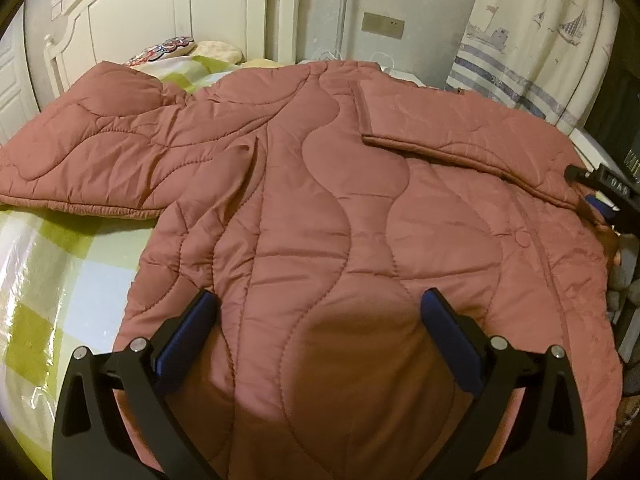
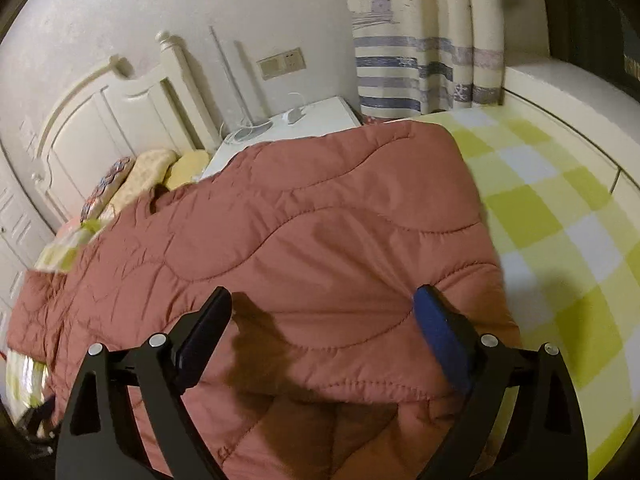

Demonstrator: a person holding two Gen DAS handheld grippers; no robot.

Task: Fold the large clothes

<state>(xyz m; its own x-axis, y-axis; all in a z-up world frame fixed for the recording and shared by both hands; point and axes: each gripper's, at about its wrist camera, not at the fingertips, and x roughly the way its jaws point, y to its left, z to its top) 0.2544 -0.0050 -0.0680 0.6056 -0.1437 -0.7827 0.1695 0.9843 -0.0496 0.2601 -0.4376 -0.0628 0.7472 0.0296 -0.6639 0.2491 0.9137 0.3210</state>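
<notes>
Closest to me in the left wrist view, my left claw point(image 1: 320, 312) stands spread wide, its blue pads point(image 1: 188, 332) parted over the lower body of the quilted jacket point(image 1: 320, 184) and pinching nothing. The dusty-pink jacket lies flat on the bed point(image 1: 52, 280), which wears a green, white and pale-blue checked sheet. One sleeve point(image 1: 88, 156) runs out to the left across the sheet. Further up, a folded flap point(image 1: 440, 128) lies over the jacket's upper right part. At the far right edge I can make out part of a black tool point(image 1: 600, 184); I take it for my other claw, but the view there is too cramped to be sure.

In the right wrist view, my right claw point(image 2: 324, 312) is likewise spread, empty, hanging over the jacket's point(image 2: 300, 240) near edge, where one layer overlaps another. To its right the bare checked sheet point(image 2: 560, 240) shows. Beyond the jacket sit pillows point(image 2: 152, 172) by the cream headboard point(image 2: 108, 120), then a white nightstand point(image 2: 320, 116) with a cable on it, and a striped curtain point(image 2: 420, 76) against the wall.
</notes>
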